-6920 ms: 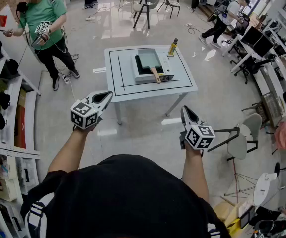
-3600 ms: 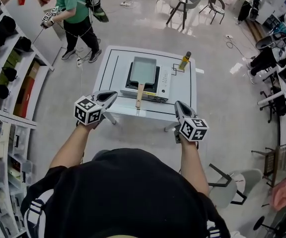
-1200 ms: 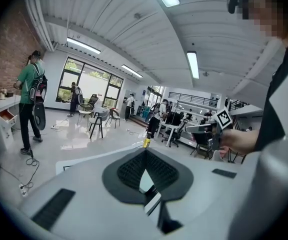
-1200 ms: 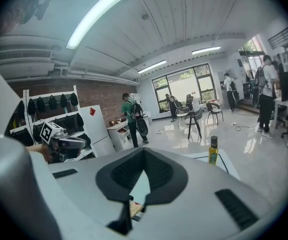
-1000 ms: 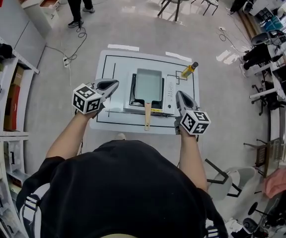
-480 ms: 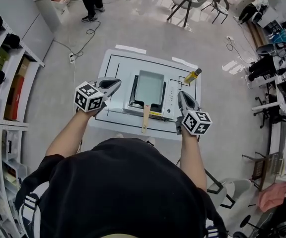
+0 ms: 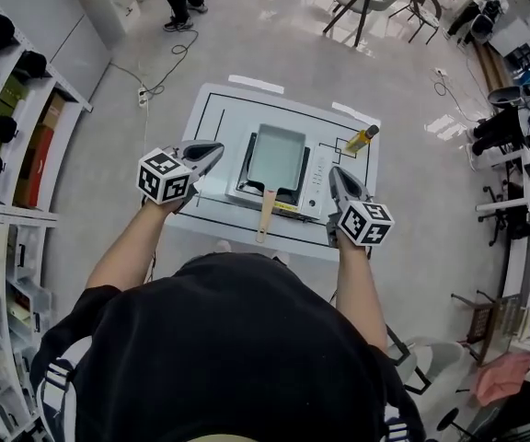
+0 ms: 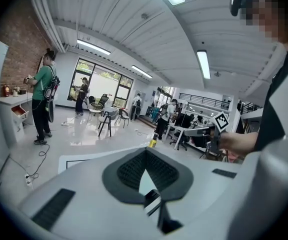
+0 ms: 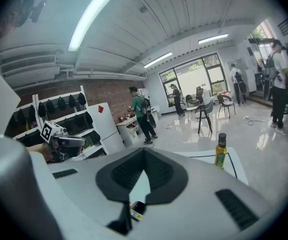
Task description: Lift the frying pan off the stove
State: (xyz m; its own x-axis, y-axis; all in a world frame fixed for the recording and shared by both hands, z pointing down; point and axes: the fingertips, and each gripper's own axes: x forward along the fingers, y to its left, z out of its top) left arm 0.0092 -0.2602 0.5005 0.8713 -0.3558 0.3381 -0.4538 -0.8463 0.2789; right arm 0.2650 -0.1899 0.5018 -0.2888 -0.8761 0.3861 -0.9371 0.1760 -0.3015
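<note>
Both pairs of jaws clenched on nothing, we hold the left gripper and right gripper either side of the frying pan, which sits on the stove. Its handle runs toward us, roughly midway between them. Only the head view shows the pan whole; the right gripper view adds a bottle.

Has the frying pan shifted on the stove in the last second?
No. The frying pan sits on the stove as before, handle overhanging its near edge.
</note>
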